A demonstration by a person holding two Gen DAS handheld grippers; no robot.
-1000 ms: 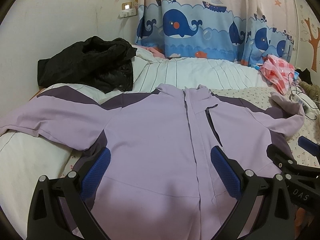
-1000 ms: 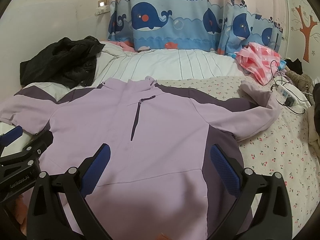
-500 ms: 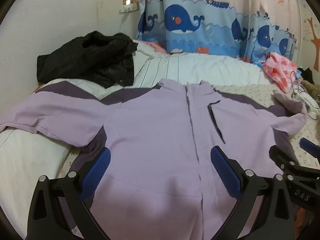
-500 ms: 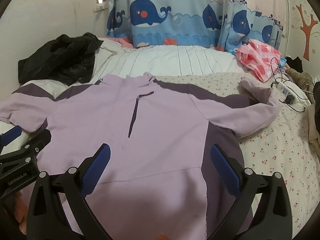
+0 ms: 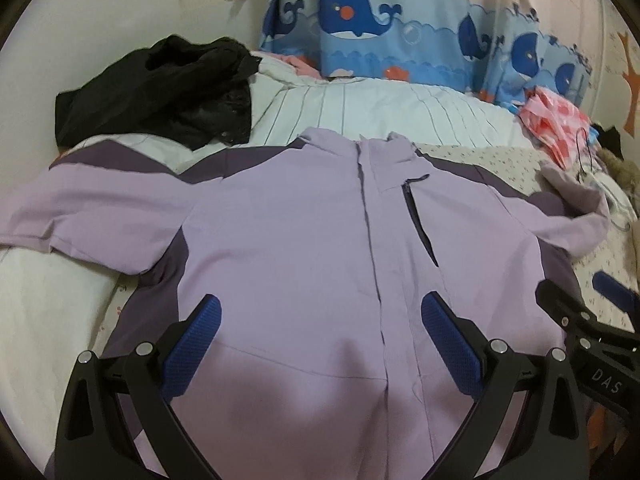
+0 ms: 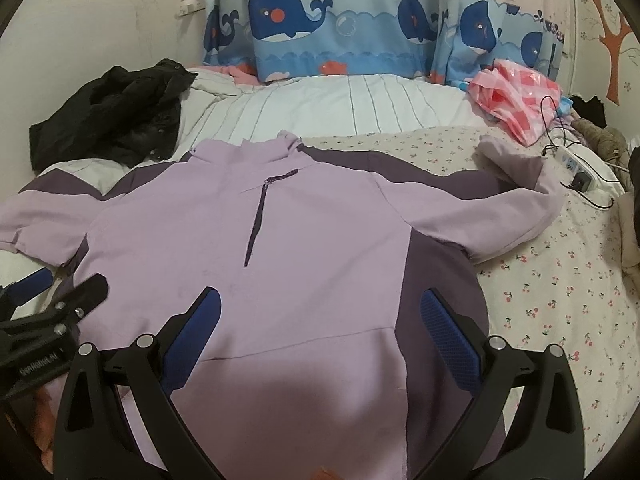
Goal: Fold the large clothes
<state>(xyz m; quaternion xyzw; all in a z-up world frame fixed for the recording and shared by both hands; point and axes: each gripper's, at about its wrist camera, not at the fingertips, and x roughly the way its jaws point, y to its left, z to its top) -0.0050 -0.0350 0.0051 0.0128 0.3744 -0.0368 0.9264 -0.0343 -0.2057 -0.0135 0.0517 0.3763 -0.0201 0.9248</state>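
Observation:
A lilac jacket with dark purple side panels lies flat, front up and zipped, on the bed, both sleeves spread sideways. Its right sleeve bends back at the cuff. My left gripper hovers open over the jacket's lower front, nothing between its blue pads. My right gripper hangs open above the jacket's lower right part, empty too. Each gripper shows at the edge of the other's view: the right gripper and the left gripper.
A black jacket is heaped at the far left of the bed. A pink checked bag and a power strip with cables sit at the far right. A whale-print curtain hangs behind. The flowered sheet lies bare on the right.
Both views have tilted and shifted slightly, with the jacket sliding lower and right in the left view. Both grippers stay open and the jacket lies unmoved.

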